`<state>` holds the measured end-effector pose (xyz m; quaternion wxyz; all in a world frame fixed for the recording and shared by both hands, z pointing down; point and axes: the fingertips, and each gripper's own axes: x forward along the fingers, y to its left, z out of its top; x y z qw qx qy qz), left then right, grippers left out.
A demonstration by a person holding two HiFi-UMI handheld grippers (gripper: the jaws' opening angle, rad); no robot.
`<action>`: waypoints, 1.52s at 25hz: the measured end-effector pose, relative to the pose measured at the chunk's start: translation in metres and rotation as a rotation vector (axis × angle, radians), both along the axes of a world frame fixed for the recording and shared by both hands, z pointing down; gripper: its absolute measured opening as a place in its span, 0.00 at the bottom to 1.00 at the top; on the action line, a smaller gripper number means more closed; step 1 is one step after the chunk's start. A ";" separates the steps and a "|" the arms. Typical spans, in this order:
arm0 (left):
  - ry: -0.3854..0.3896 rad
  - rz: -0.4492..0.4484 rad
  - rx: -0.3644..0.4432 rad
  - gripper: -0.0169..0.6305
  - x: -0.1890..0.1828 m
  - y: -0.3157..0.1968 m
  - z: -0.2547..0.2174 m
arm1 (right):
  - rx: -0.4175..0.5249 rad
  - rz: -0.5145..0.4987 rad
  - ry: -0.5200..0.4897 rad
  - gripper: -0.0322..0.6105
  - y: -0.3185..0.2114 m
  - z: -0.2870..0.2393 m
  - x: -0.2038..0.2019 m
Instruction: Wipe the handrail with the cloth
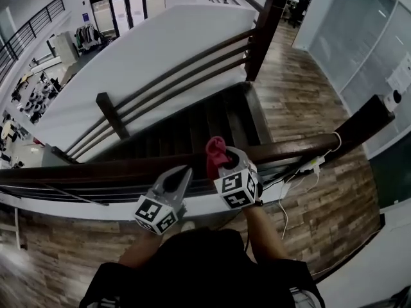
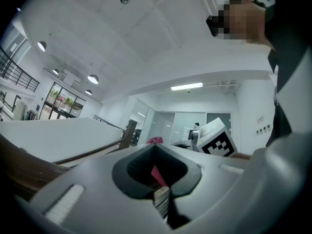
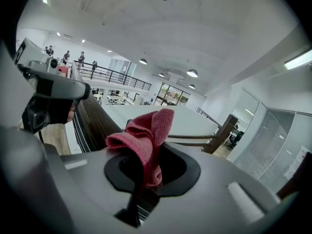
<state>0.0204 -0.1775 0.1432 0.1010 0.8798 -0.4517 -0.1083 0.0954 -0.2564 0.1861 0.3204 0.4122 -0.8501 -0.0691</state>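
Note:
A dark wooden handrail (image 1: 96, 170) runs across the head view from left to right, just ahead of both grippers. My right gripper (image 1: 222, 156) is shut on a red cloth (image 1: 215, 148), and the cloth bunches up over the rail. The right gripper view has the cloth (image 3: 146, 135) sticking up out of the closed jaws, with the rail (image 3: 95, 121) stretching away at the left. To the left and slightly nearer, my left gripper (image 1: 182, 176) is shut, with nothing held that I can see, its tip at the rail's near edge. It also appears in the right gripper view as the left gripper (image 3: 53, 96).
Beyond the rail a staircase (image 1: 192, 130) drops away, flanked by a second banister with a newel post (image 1: 263, 31). A white cable and power strip (image 1: 308, 169) lie on the wooden floor at the right. A glass wall (image 1: 366, 37) stands further right.

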 end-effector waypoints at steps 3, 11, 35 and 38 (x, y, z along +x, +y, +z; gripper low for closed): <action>-0.026 -0.018 0.002 0.02 0.007 -0.006 -0.001 | 0.002 -0.017 0.003 0.13 -0.003 0.000 0.012; -0.047 -0.126 0.020 0.02 0.047 -0.023 0.002 | 0.002 -0.089 0.030 0.13 -0.014 0.001 0.061; -0.090 -0.150 0.031 0.02 0.167 -0.048 0.018 | 0.080 -0.063 0.072 0.12 -0.062 -0.002 0.180; -0.095 -0.123 0.028 0.03 0.184 -0.052 0.017 | 0.076 -0.041 0.071 0.13 -0.066 -0.002 0.196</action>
